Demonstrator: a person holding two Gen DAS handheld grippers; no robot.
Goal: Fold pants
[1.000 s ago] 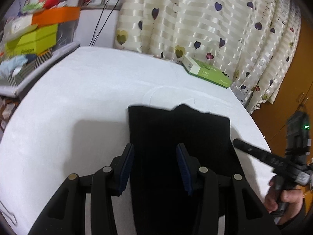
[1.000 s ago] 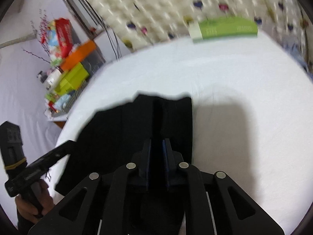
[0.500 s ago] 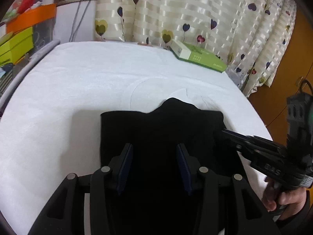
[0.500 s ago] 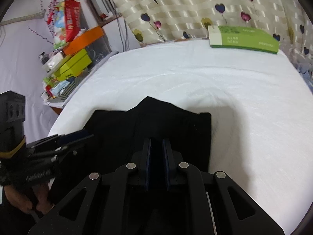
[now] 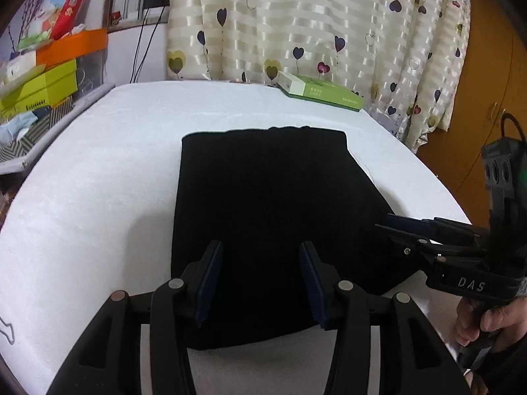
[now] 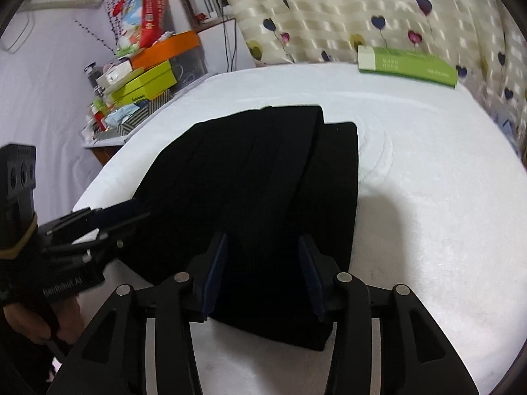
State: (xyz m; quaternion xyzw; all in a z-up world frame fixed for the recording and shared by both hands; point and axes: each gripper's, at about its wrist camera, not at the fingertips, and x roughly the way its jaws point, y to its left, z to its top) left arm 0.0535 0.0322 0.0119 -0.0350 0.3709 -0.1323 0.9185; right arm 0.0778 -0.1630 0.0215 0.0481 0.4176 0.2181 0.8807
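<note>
The black pants (image 5: 263,197) lie folded into a flat rectangle on the white table (image 5: 98,171). My left gripper (image 5: 260,250) hangs open just above their near edge, nothing between its blue pads. In the right wrist view the same pants (image 6: 257,181) show a layered fold, an upper layer over a lower one at the right. My right gripper (image 6: 263,243) is open above the near end of the fold. Each gripper shows in the other's view: the right gripper (image 5: 395,223) at the pants' right edge, the left gripper (image 6: 115,214) at their left edge.
A green and white box (image 5: 321,90) lies at the table's far edge before a heart-print curtain (image 5: 313,23). Stacked boxes and clutter (image 5: 39,75) stand off the table's left side. A hand (image 5: 487,319) holds the right tool. A wooden door (image 5: 487,98) is at right.
My right gripper was shut on the pants and now stands open. The raised fabric has dropped flat, leaving a squared rectangle. Both grippers have drawn back toward the near edge.
</note>
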